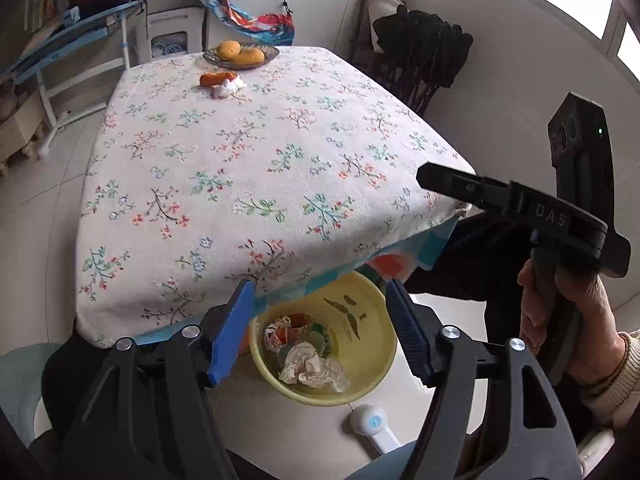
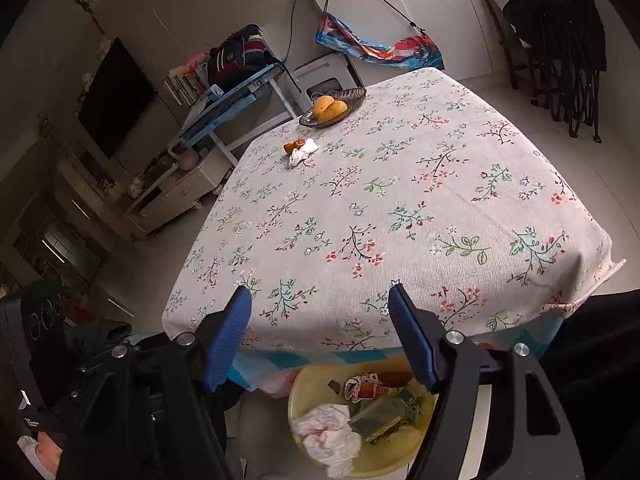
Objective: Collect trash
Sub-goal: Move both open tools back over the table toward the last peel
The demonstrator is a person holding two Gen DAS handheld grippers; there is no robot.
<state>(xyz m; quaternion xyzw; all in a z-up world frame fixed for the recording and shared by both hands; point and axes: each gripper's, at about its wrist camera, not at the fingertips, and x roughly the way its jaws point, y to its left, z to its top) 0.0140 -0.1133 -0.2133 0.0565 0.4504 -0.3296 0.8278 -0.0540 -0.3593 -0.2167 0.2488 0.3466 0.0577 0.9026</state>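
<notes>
A yellow bin (image 1: 372,344) stands on the floor below the table's near edge, holding a crumpled tissue (image 1: 316,368) and coloured wrappers (image 1: 288,332). My left gripper (image 1: 320,328) hovers right above it, open, with nothing between the blue pads. In the right wrist view the bin (image 2: 304,390) and its tissue (image 2: 330,436) lie just under my right gripper (image 2: 320,334), which is open and empty over the table's edge. Far across the table lie an orange peel (image 1: 216,78) (image 2: 294,146) and a white tissue wad (image 1: 229,87) (image 2: 303,153).
The table (image 1: 260,152) wears a floral cloth; a bowl of mangoes (image 1: 240,55) (image 2: 332,109) sits at its far end. A hand (image 1: 560,312) holds the right gripper's handle. Folded dark chairs (image 2: 568,60) lean at the back right; a blue-framed desk (image 2: 228,104) stands left.
</notes>
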